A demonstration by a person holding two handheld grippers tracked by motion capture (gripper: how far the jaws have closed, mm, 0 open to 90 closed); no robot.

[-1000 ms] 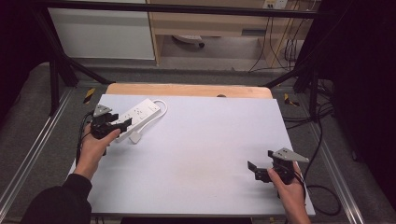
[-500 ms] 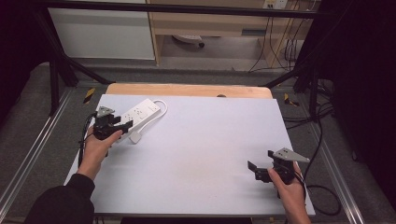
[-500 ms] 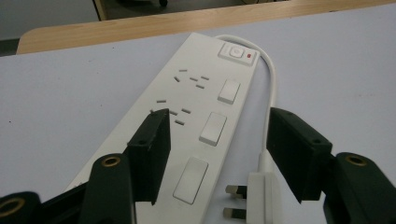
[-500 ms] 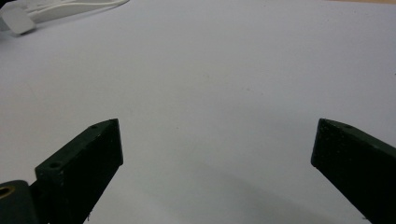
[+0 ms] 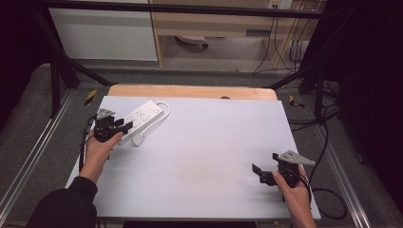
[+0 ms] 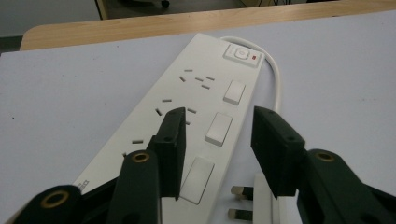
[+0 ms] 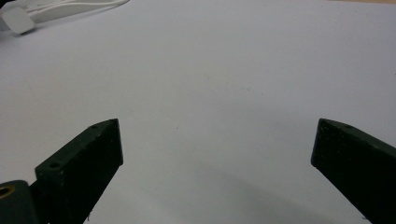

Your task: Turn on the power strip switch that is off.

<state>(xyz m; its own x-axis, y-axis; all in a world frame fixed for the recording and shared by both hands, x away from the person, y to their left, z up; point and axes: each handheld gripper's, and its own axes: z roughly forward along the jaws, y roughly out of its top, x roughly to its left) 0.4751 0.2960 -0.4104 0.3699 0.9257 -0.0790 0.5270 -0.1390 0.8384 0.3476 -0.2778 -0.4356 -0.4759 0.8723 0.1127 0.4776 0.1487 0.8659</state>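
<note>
left tongs (image 6: pixel 217 135) narrowing over power strip (image 6: pixel 205 116), not gripping | right tongs (image 7: pixel 217 154) wide, idle | strip unlifted on counter (image 5: pixel 214 142)

Left gripper (image 6: pixel 217 135) jaws narrower than before, astride the power strip (image 6: pixel 196 121).

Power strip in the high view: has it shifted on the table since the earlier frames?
No. The power strip lies at the same angle near the table's far-left corner, its plug beside it as before.
</note>
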